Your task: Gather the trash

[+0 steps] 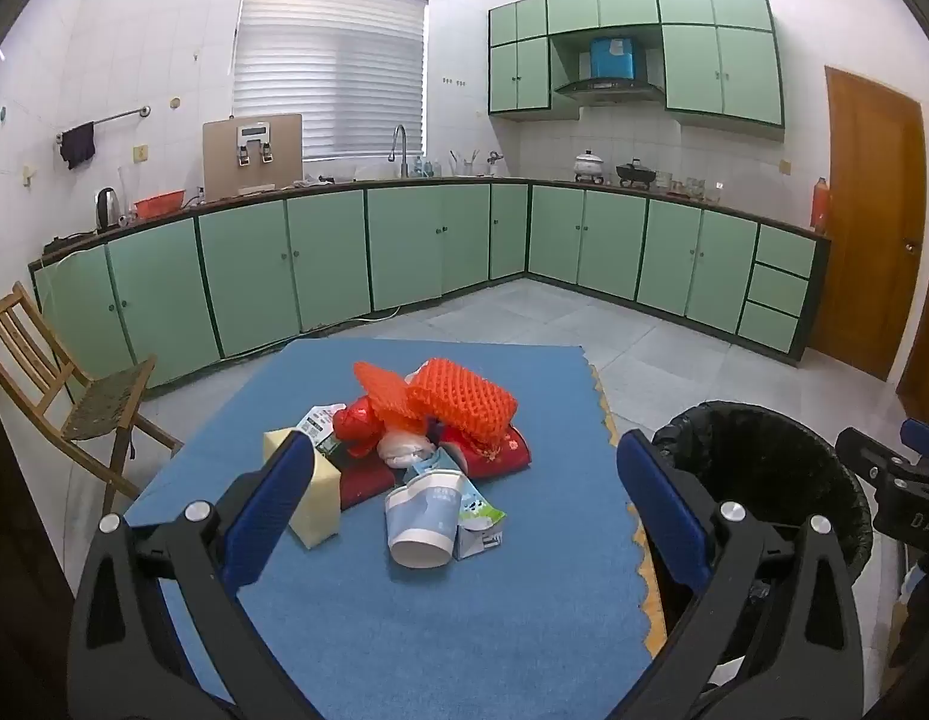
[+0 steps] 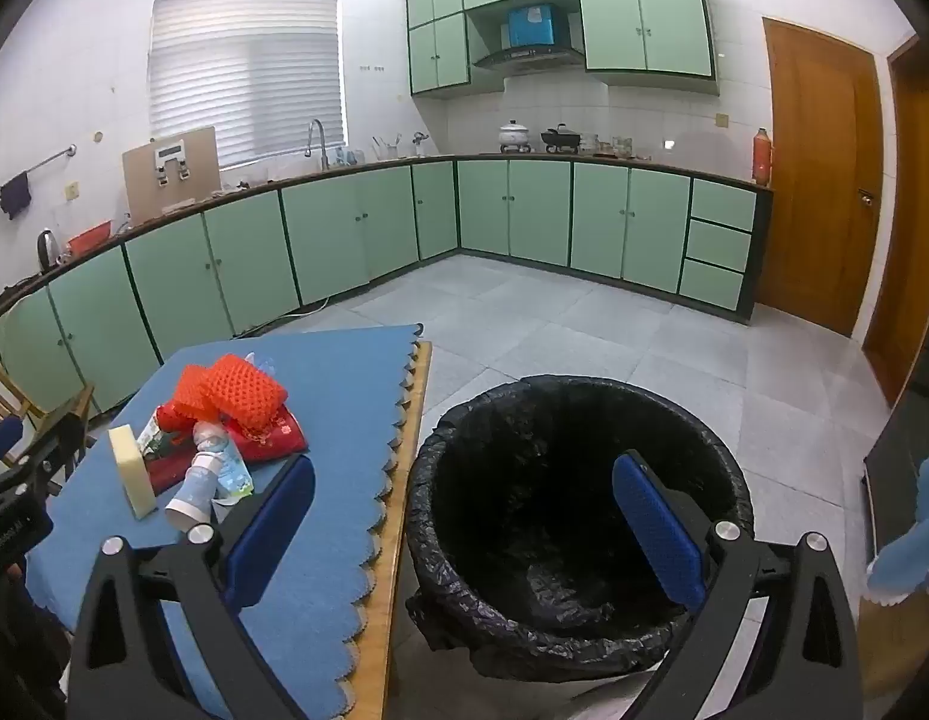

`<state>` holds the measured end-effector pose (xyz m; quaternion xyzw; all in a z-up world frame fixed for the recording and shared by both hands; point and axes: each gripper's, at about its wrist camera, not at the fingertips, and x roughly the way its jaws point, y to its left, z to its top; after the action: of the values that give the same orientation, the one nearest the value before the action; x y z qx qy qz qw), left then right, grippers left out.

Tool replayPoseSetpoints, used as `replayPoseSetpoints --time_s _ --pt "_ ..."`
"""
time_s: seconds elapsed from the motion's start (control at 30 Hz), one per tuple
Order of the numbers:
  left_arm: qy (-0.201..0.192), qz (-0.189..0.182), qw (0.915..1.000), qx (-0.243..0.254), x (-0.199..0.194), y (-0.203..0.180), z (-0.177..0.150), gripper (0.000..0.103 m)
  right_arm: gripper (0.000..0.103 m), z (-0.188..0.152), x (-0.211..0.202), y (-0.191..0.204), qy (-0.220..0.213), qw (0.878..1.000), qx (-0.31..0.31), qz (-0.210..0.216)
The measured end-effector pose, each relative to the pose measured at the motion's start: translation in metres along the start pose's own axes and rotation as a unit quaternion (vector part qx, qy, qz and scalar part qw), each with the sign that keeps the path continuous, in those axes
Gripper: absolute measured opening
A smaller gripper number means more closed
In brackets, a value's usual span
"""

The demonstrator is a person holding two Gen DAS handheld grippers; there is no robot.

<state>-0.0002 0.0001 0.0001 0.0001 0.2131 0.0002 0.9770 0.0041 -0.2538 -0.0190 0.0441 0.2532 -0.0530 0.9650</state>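
We have not started collecting yet, as far as we can judge: nothing is held and the whole pile is untouched. We take the round bin lined with a black plastic bag [image 2: 578,516] as our landmark; it stands on the floor just beside the table covered with a blue scalloped cloth [image 1: 404,612], and what we can see of its inside looks empty.

Nearest us, our left gripper [image 1: 464,498] hovers over the near part of the cloth, its blue-padded jaws spread wide with nothing between them. Our right gripper [image 2: 464,516] hangs above the bin's near rim, jaws equally wide and empty.

Farther from the bin, on the middle of the cloth, lies the trash in one heap: a tipped white-and-blue paper cup [image 1: 421,516] nearest us, a small crumpled milk carton [image 1: 479,525] touching it, and a pale yellow sponge block [image 1: 311,495] on the side away from the bin. Behind these sit a flat red packet [image 1: 500,450], crumpled white paper [image 1: 404,447], and orange foam fruit netting [image 1: 458,396] on top.

Everything remains to be moved into the bin.
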Motion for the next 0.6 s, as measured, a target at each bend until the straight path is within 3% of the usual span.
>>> replayPoseSetpoints --time_s 0.6 --pt "-0.006 0.001 1.0000 0.001 -0.0024 0.0007 0.0048 0.098 0.097 0.0000 -0.0019 0.0022 -0.007 1.000 0.000 0.001"
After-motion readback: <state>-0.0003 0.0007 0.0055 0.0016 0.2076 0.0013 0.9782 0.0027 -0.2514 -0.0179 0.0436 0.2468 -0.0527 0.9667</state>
